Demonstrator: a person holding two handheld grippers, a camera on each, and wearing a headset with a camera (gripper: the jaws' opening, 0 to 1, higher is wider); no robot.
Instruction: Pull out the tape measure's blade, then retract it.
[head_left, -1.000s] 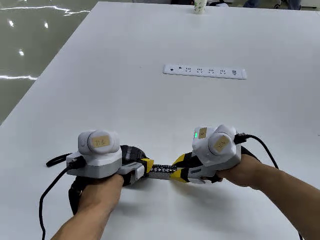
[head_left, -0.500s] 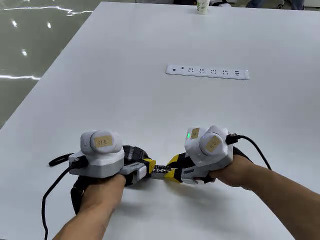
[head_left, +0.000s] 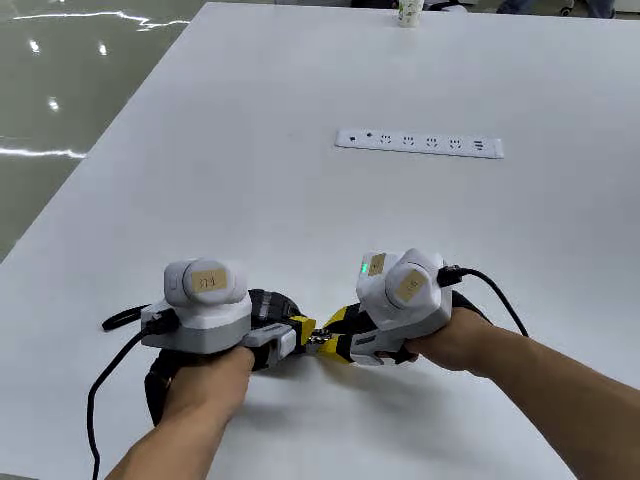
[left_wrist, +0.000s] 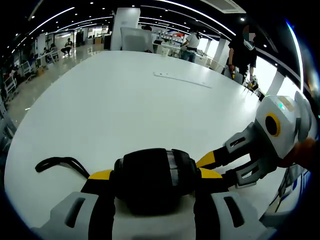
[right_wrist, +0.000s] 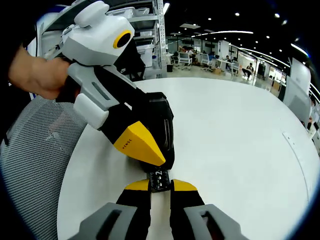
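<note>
Jaws: your left gripper (left_wrist: 154, 174) is clamped across the case (right_wrist: 159, 125), which rests on the table (head_left: 300, 200). Your right gripper (right_wrist: 160, 186) pinches the blade (right_wrist: 159, 179) tip just beside the case mouth. Reads as retraction, nearly finished. Next: ease the tip home, then let go.

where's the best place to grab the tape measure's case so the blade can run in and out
Grip the black case across its two broad sides, coming from the back, opposite the slot where the blade exits. That leaves the blade's path free. The left gripper holds it that way now.
</note>
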